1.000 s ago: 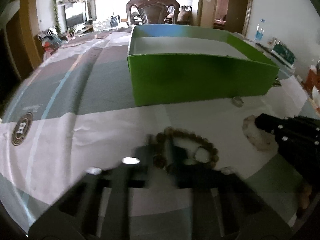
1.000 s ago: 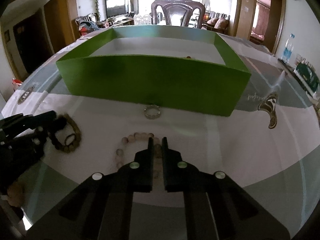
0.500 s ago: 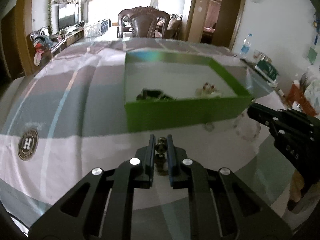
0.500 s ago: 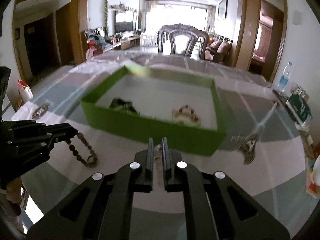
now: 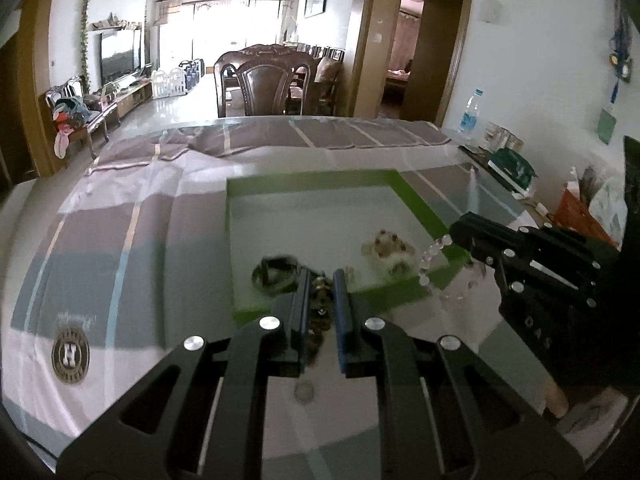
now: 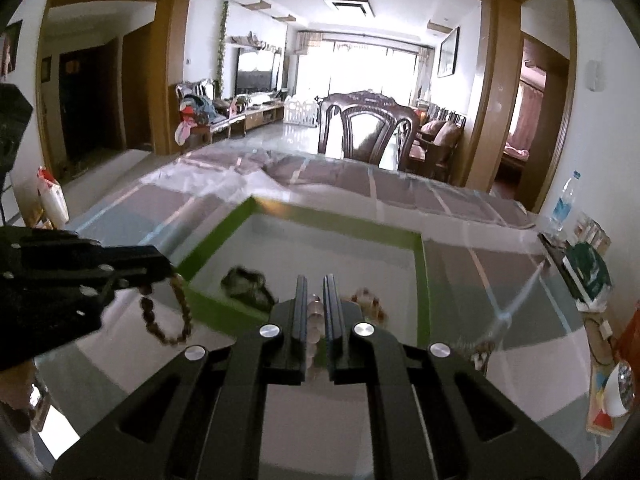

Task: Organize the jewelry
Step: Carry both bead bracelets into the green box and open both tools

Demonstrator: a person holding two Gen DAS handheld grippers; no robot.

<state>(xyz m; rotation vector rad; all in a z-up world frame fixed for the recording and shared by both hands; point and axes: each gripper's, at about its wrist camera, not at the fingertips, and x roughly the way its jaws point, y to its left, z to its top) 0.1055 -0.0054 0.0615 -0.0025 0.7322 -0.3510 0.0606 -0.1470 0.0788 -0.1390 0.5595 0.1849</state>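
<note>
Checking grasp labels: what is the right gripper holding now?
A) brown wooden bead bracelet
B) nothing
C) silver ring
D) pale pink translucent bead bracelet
D: the right gripper is shut on the pale pink bead bracelet, which hangs from it by the green box; the brown bead bracelet hangs from the left gripper.

The matt black plastic left tongs (image 5: 320, 292), fastened with shiny metal screws, pinch a bracelet of dull brown wooden-looking beads (image 6: 168, 320). The matching right tongs (image 6: 315, 300) grip a bracelet of glossy, translucent pale pink beads (image 5: 434, 258). The green cardboard box (image 5: 424, 212) looks matt, its white floor smooth. A glossy clear film covers the checked grey-and-white cloth on the surface (image 5: 120, 240).
</note>
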